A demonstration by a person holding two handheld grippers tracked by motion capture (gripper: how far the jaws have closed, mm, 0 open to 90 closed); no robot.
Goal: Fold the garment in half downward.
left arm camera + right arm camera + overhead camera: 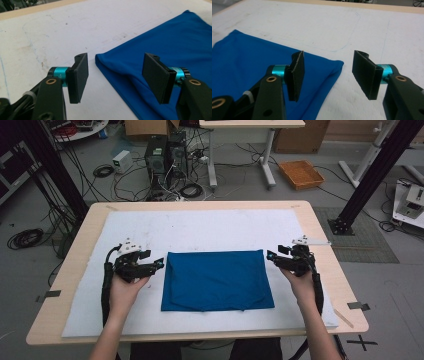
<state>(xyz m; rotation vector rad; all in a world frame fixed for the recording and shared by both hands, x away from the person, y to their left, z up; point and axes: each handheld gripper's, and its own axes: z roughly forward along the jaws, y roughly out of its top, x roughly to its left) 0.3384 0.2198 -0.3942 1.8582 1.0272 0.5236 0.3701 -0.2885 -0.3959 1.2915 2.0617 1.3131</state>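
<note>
A folded blue cloth (217, 280) lies flat in the middle of the white mat (200, 227), which covers most of the wooden table (327, 252). The cloth is a neat rectangle, its far edge straight, its near edge a little uneven.

On the left, the left gripper (159, 263) sits in the person's left hand (126, 287), low over the mat, its tips just beside the cloth's far left corner. From the left gripper view, the left gripper (115, 75) is spread wide with nothing between the jaws: one jaw stands over bare mat, the other over the blue cloth (160, 50), and the cloth's rounded corner lies right in the gap ahead of them.

Over on the right, the mirror picture. The right gripper (271, 256), held in the right hand (301, 282), points inward at the cloth's far right corner, just beside it. In the right gripper view, the right gripper (328, 72) is also released and wide apart, gripping nothing; one jaw hangs above the blue cloth (249, 57), the other above the white mat (362, 27), with the corner of the cloth between them.

Both grippers flank the cloth at its far corners, well apart from each other. Whether the jaw tips touch the fabric cannot be told.
</note>
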